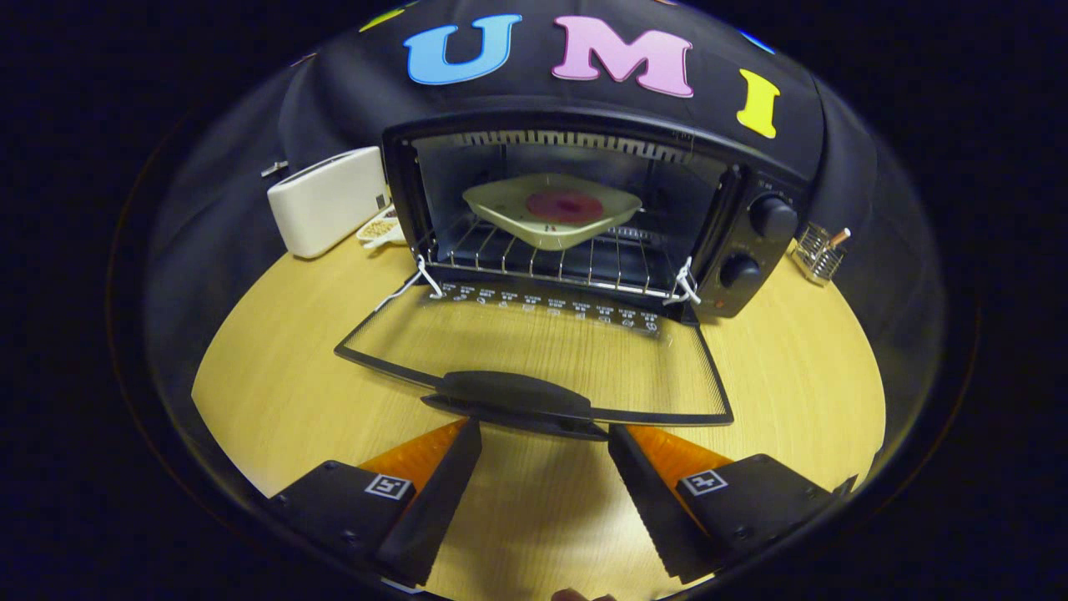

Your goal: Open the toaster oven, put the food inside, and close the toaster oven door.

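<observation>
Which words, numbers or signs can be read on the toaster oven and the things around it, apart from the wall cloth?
The row of white print on the open door, near its hinge: too small to read.
Marks around the two knobs: blurred, unreadable.
The square markers on the claw: patterns, no words; its fingers stand open just short of the door handle, holding nothing.
So no text can be read.
</observation>
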A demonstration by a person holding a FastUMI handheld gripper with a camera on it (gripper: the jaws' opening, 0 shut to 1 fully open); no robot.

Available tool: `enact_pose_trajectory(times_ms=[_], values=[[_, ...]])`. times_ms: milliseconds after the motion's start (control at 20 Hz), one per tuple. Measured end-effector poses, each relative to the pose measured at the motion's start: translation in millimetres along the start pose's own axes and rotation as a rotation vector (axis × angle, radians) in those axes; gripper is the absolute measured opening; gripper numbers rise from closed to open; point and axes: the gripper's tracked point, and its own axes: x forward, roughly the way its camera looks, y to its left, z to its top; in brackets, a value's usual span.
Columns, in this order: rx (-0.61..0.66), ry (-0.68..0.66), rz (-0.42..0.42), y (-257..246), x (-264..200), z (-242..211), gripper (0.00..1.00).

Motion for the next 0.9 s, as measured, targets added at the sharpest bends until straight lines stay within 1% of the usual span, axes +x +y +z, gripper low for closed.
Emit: enact_pose_trajectory(times_ms=[150, 300, 450, 550, 650, 700, 900], values=[[-0.027, -0.063, 0.014, -1, -15, 27, 1.00], [-0.027, -0.146, 0.032, -7, -24, 72, 1.00], [0.007, -0.208, 0.049, -15, -24, 114, 1.00], [-0.004, -0.256, 0.046, -19, -18, 140, 1.00], [-0.018, -0.270, 0.020, -28, -10, 156, 1.00], [-0.015, -0.270, 0.024, -28, -10, 161, 1.00], [0.016, -0.360, 0.029, -37, -40, 181, 1.00]])
